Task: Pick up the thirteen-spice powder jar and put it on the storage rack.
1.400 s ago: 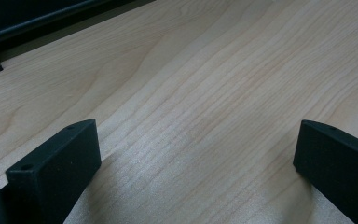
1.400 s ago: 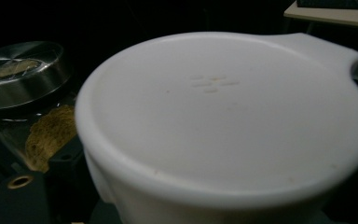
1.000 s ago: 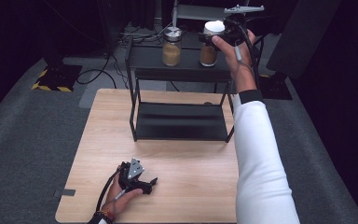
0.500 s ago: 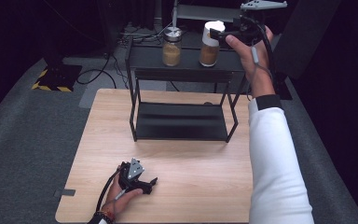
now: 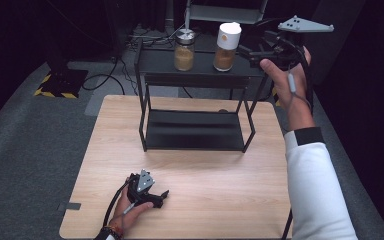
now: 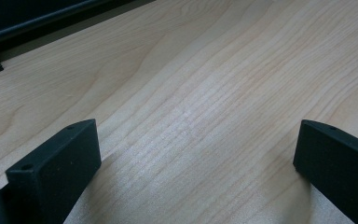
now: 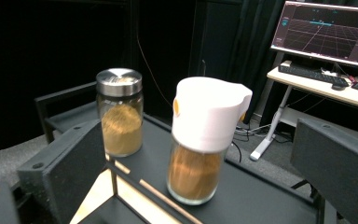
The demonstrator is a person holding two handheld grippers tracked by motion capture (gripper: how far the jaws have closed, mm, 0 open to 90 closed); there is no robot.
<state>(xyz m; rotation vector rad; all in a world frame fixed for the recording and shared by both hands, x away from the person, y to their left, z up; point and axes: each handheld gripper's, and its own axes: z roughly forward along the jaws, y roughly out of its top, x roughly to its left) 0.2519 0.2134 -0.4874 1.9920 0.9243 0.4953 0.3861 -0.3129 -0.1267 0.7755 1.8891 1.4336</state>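
The right tool [image 5: 252, 50] is held with its jaws spread wide and empty, just beside the white-lidded jar [image 5: 227, 46] of brown powder, which is seen between the jaws but clear of them in the right gripper view. This jar is stood upright on the top shelf of the black metal rack [image 5: 195, 65], near a steel-lidded jar [image 5: 184, 50] of similar powder. The left tool [image 5: 161, 196] is rested on the wooden desk [image 5: 205, 175] in front of the rack, its jaws likewise spread wide around nothing.

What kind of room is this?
Probably a lab or recording studio: black curtains hang around the table, cables run over the floor, and a monitor stands on a desk.
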